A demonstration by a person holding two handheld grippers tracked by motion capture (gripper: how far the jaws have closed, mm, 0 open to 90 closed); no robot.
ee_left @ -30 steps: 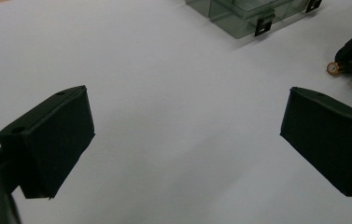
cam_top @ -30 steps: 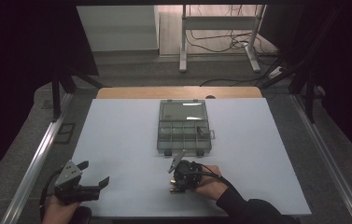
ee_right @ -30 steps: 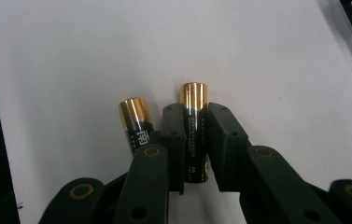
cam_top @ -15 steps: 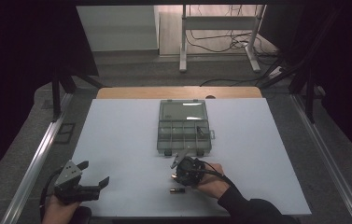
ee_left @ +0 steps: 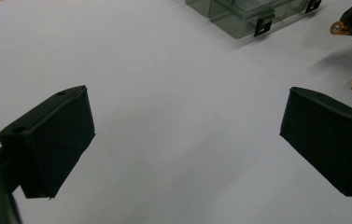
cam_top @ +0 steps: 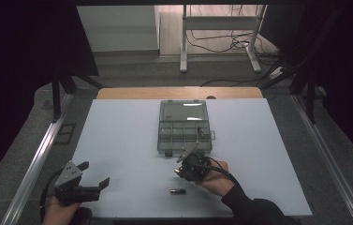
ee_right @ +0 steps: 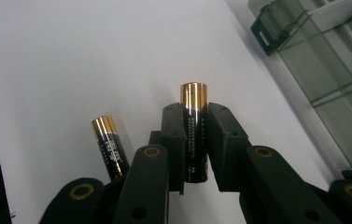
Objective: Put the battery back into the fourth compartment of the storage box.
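Right gripper [ee_right: 194, 135] clamped on upright battery [ee_right: 193, 116], gold end above jaws; second battery [ee_right: 109, 147] lies on table beside it. Left gripper [ee_left: 185, 140] gaping, empty.

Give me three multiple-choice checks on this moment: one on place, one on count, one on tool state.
1. Where does the loose battery lie?
A. Inside the organiser box
B. On the white table, nearer the person than the right tool
C. Between the left tool's jaws

2. How many batteries are in sight?
A. One
B. Two
C. Four

3. What is the left tool doing?
A. Open, holding nothing
B. Shut on a battery
C. Shut on the box

Answers: B, the loose battery lies on the table; B, a second battery sits in the right tool; A, the left tool has its jaws wide apart over bare table.
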